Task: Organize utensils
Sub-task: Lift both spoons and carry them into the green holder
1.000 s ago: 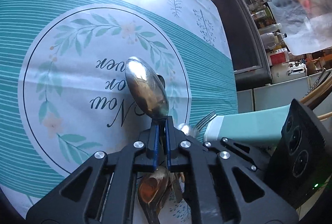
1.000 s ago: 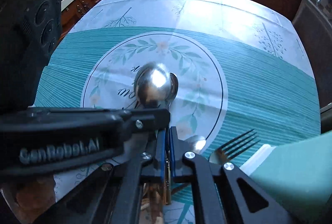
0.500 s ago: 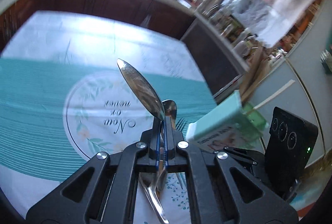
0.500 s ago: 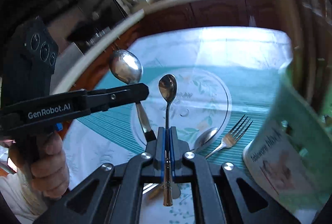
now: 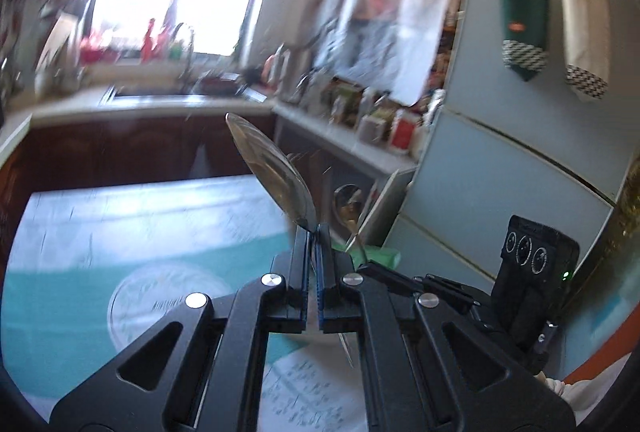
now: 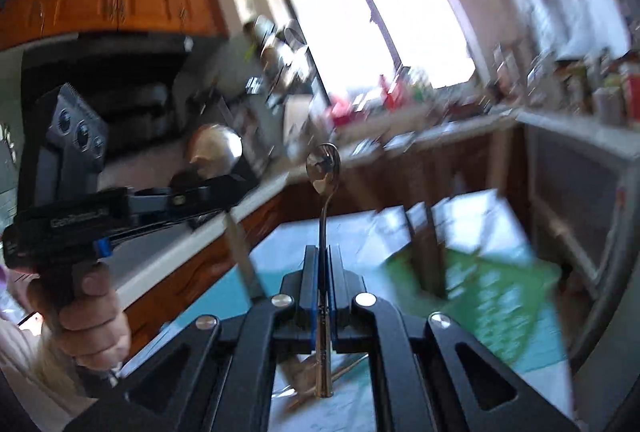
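Left wrist view showed a large spoon (image 5: 276, 172) raised bowl-up above the teal tablecloth (image 5: 52, 296), its neck pinched between the nearly closed fingers of the left gripper (image 5: 313, 232); right wrist view showed a smaller spoon (image 6: 323, 168) standing upright, its handle clamped in the right gripper (image 6: 323, 252); the green utensil box (image 6: 492, 292) stood tilted just beyond, blurred. Judging by that blur, both tools were swinging fast; each spoon, held on smooth metal, could pivot or slip free, or the two could knock together near the box.
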